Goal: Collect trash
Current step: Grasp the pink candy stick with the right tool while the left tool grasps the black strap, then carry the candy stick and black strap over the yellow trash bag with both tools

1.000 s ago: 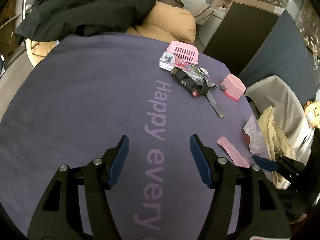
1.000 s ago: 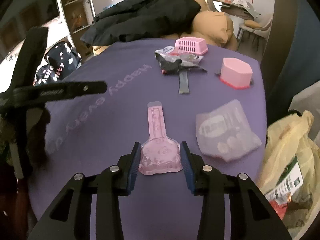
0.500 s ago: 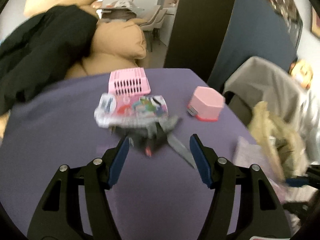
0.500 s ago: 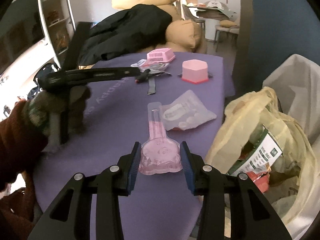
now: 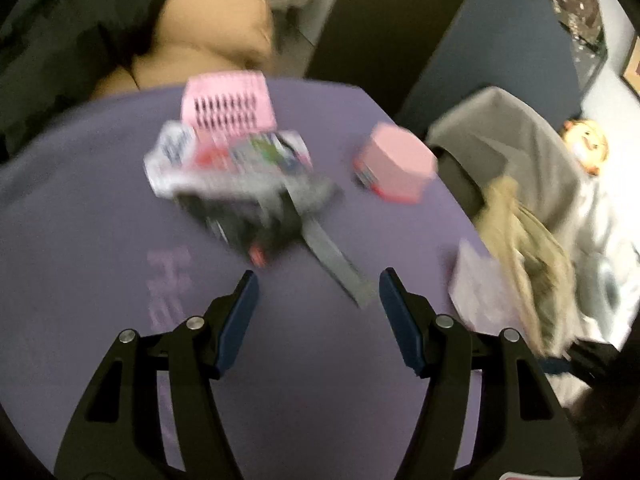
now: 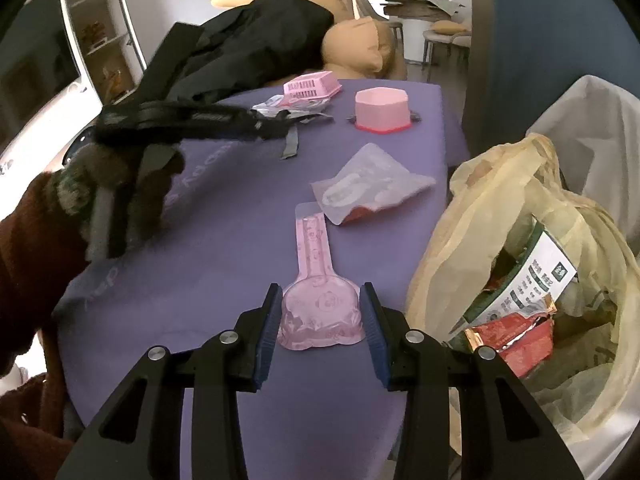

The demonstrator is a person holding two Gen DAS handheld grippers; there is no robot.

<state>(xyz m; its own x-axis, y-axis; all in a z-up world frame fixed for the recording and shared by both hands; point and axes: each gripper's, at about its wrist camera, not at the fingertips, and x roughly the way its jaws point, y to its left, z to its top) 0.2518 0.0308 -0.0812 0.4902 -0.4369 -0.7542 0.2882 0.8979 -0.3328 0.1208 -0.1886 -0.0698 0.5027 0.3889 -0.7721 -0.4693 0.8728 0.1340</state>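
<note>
the right claw (image 6: 319,312) has its two blue pads pressed against the sides of a pink plastic blister shell (image 6: 316,280), gripping the wide rounded end; the narrow neck of the shell points away from the camera over the purple cloth of the desk (image 6: 224,240). just past the neck's tip lies a clear, crumpled plastic packet (image 6: 370,188) with a red edge tucked under it. just to the right of the desk's edge hangs a yellowish trash bag (image 6: 516,248), its mouth open, with a red foil wrapper (image 6: 510,334) and a white-and-green printed package (image 6: 532,280) inside.

the left claw (image 5: 318,294) is spread wide with nothing between its pads, hovering above the cloth. the left wrist view is blurred. ahead of the pads lies a heap of wrappers (image 5: 236,168): a whitish printed one on top of a dark crumpled one, with a grey strip (image 5: 332,268) running from the heap toward the right pad. behind the heap, touching it as far as the blur allows, stands a pink slotted basket (image 5: 228,102). to the right of the heap, apart from it, sits a pink faceted box (image 5: 396,162) with a red base. in the right wrist view the left claw appears as a dark blurred shape reaching to the heap, held by a hand in a dark glove (image 6: 120,184).

a black coat (image 6: 256,48) and tan cushions (image 6: 360,46) lie beyond the far end of the desk.
</note>
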